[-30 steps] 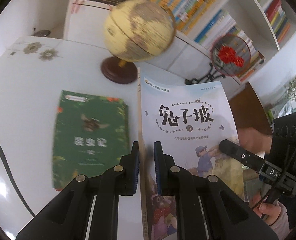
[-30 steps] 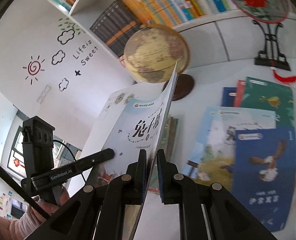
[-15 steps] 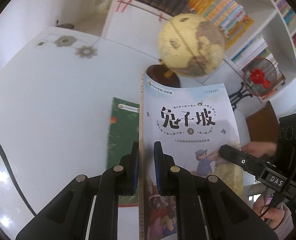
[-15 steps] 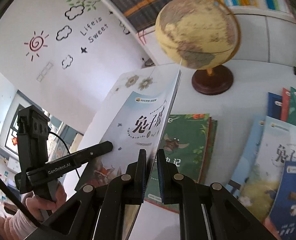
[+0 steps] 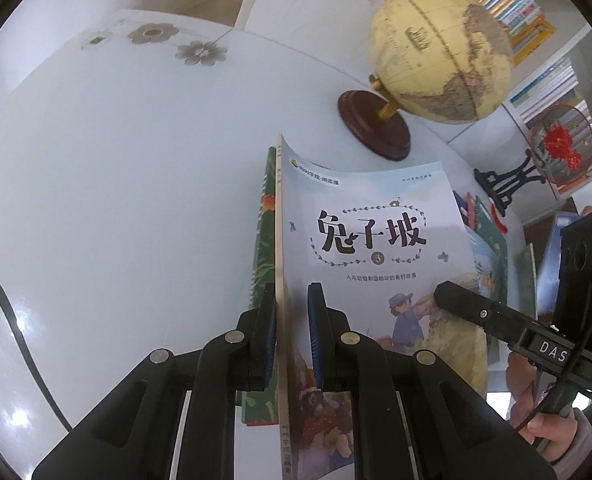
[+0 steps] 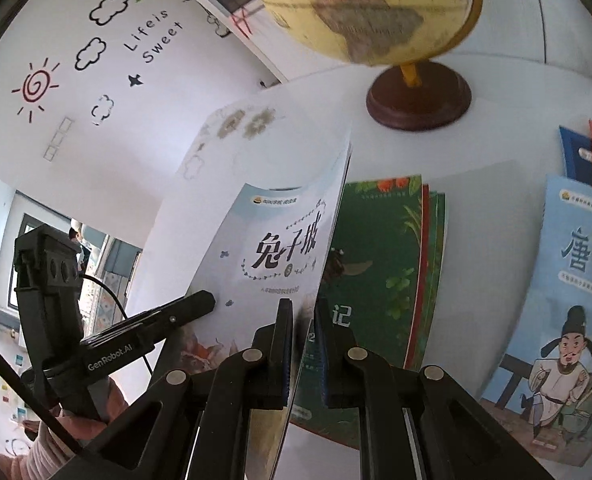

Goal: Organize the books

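A pale blue picture book (image 5: pixel 368 240) with black title lettering is held up between both grippers, tilted above the white table (image 5: pixel 135 200). My left gripper (image 5: pixel 291 300) is shut on its spine edge. My right gripper (image 6: pixel 304 312) is shut on the opposite edge of the same book (image 6: pixel 279 240). Directly beneath lies a stack of green books (image 6: pixel 384 264); in the left wrist view only a strip of that stack (image 5: pixel 265 240) shows beside the spine. Each view also shows the other gripper's finger against the cover.
A globe (image 5: pixel 440 52) on a dark wooden base stands just behind the books. A red fan ornament (image 5: pixel 560 148) on a black stand is at the back right. Several more books (image 6: pixel 568 300) lie spread on the right of the table. Bookshelves line the wall.
Both grippers have carried the pale blue book down and to the left, over the green stack. The green cover, once fully visible to the left, is now mostly hidden under it.
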Tool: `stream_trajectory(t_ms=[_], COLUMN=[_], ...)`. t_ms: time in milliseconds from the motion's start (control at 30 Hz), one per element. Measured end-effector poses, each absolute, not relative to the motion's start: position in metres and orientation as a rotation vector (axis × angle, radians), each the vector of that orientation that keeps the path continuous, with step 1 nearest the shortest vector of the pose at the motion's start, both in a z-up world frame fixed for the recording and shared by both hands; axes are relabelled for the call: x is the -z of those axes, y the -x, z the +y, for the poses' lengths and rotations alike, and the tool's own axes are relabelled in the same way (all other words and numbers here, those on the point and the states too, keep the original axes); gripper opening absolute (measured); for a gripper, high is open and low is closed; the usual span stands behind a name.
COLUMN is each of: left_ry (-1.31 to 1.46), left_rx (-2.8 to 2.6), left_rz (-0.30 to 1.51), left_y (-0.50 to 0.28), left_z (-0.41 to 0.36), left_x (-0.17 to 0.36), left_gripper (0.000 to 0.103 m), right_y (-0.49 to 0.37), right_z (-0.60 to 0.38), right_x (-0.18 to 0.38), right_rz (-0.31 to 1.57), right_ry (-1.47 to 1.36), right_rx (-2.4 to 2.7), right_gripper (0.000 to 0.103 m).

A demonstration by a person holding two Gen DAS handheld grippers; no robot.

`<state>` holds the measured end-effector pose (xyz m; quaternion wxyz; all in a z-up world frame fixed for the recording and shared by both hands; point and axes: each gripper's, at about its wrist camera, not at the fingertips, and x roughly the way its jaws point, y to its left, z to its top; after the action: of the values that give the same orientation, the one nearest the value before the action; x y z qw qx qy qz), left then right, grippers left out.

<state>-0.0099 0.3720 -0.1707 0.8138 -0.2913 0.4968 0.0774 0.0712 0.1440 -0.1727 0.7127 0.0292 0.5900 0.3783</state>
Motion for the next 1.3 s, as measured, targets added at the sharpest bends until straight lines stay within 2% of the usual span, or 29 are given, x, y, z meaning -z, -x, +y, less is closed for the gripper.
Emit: stream_trajectory(t_ms=[233,367,400,467,567,600,667,833,867,1000,1067,1300], left_ry=[0.607,0.601,0.592,0.574,0.596,0.6,0.587,0.588,0.588,0.589,0.574,0.565], left_rx=[-0.19,-0.196,-0.201,-0.22,-0.211,-0.213,-0.226,-0.237,-0.242,-0.251,-0.257,-0.265], left_rz=[1.094,1.127,1.139,1.172,1.203,1.209,1.215,1.205,1.206,1.175,1.151,1.142], left_y=[0.008,0.007,0.006,0.005,0.003,0.003,0.002,0.004,0.005,0.011,0.014,0.018], left_z=[0.376,0.376,0.376,0.375,0.375,0.375,0.375,0.376,0.377,0.378,0.378,0.377], left_x=[0.178,0.184,0.186,0.19,0.193,0.193,0.192,0.186,0.185,0.177,0.171,0.163], left_gripper=[0.01,0.019,0.024,0.028,0.028,0.029,0.033,0.034,0.038,0.062,0.067,0.068], right_y=[-0.075,-0.078,-0.08,-0.083,-0.082,-0.08,-0.078,-0.077,-0.076,-0.073,-0.071,-0.063], right_z=[0.152,0.151,0.15,0.148,0.15,0.152,0.152,0.151,0.152,0.152,0.153,0.158], right_x=[0.191,0.2,0.202,0.205,0.205,0.202,0.2,0.195,0.195,0.189,0.186,0.174], right_rz=[1.364,1.384,1.393,1.407,1.408,1.394,1.384,1.375,1.372,1.363,1.356,1.33], right_ry=[-0.042,-0.025,-0.031,-0.027,-0.01,0.01,0.039,0.048,0.05,0.047,0.047,0.04], right_rx=[-0.815,-0.772,-0.759,-0.747,-0.741,-0.738,-0.731,-0.741,-0.742,-0.743,-0.744,-0.756], right_gripper=[0.014,0.02,0.024,0.032,0.053,0.054,0.055,0.056,0.056,0.056,0.056,0.056])
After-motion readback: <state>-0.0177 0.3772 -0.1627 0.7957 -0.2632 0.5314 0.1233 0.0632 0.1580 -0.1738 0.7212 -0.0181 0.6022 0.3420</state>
